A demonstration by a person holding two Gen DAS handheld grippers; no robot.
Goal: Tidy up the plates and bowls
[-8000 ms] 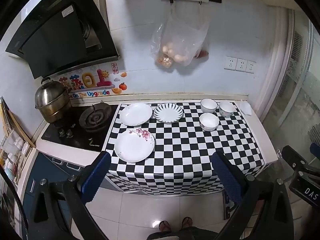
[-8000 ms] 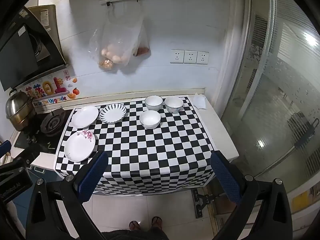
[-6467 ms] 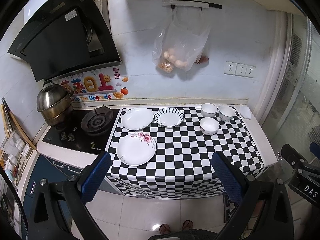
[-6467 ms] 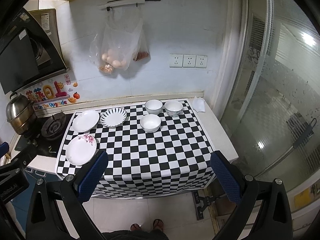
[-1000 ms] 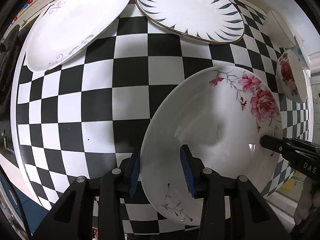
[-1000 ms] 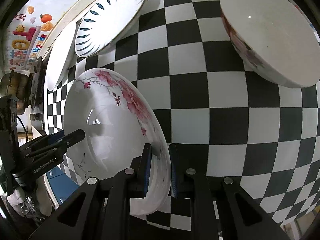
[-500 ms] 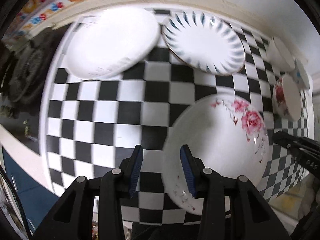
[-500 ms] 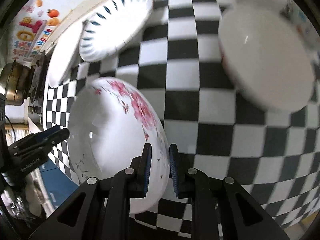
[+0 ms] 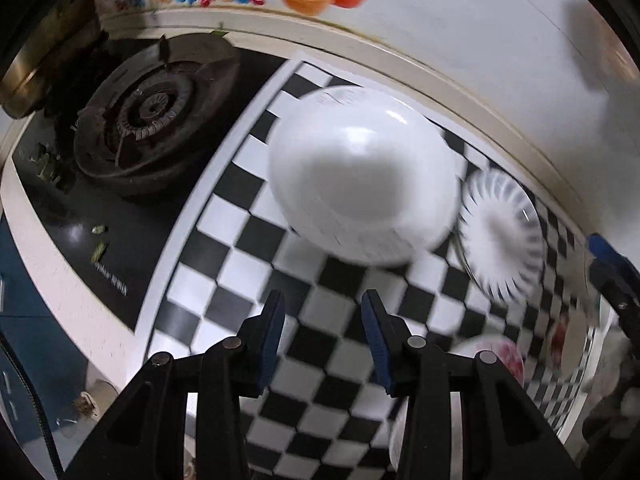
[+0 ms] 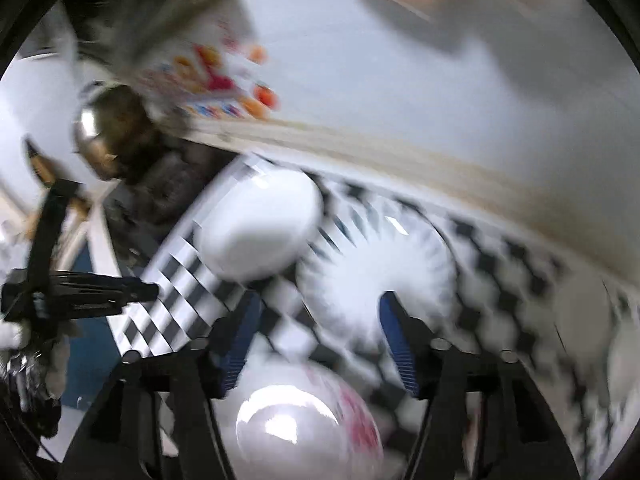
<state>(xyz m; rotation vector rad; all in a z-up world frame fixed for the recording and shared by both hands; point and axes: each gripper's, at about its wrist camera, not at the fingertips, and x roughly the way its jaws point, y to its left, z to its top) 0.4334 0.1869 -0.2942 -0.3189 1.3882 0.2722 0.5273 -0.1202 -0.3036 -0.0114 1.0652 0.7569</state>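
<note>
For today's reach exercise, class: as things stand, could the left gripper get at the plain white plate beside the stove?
Probably yes. The left gripper is empty, jaws partly open, pointing down just short of the plain white plate. Only checkered cloth lies between; the striped plate sits off to one side.

Both tongs [image 9: 323, 334] [image 10: 320, 336] open, empty.

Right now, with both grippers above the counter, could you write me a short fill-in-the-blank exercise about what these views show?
1. The plain white round plate lies between the black gas burner and the plate with a ____-striped rim.
2. The cloth on the counter has a black-and-white ____ pattern.
3. Between the pads of the left gripper there is ____.

Missing words: blue; checkered; nothing
</note>
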